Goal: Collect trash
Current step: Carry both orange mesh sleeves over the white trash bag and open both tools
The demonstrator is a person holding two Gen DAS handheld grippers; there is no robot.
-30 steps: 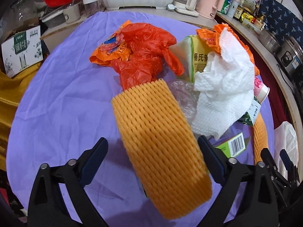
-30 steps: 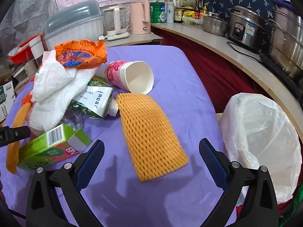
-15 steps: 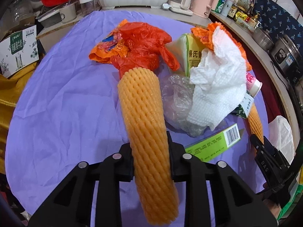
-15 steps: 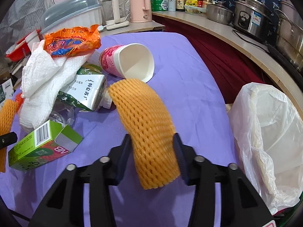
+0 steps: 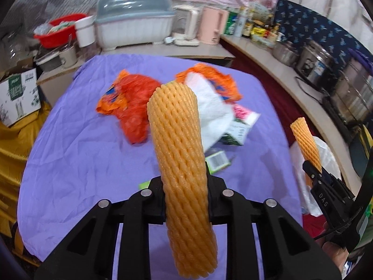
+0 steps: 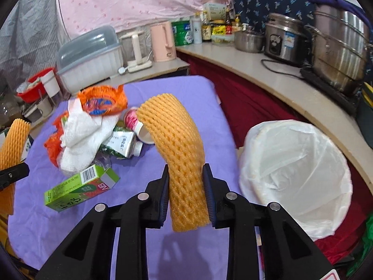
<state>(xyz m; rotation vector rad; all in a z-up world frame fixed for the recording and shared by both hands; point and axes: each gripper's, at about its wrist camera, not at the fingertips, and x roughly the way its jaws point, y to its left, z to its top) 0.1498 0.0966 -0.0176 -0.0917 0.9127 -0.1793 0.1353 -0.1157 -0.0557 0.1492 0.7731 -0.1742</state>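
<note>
Purple cloth covers the counter (image 6: 191,98), cluttered kitchen shelving behind. My left claw (image 5: 186,200) is clamped on one orange foam net sleeve (image 5: 179,140); my right claw (image 6: 186,193) has just closed on a second foam sleeve (image 6: 177,144), squeezed between its pads. Both sleeves hang clear of the cloth. White-lined bin (image 6: 296,175) sits just off the counter's right edge, mouth open. Risk as I judge it: the foam is springy and pinched low, so a fast swing could let one slip out, or its tall free end could catch the bin liner and drop outside. Remaining pile (image 6: 93,135) is blurred; the green carton (image 6: 81,186) is readable, and what lies under the white paper is hidden.
</note>
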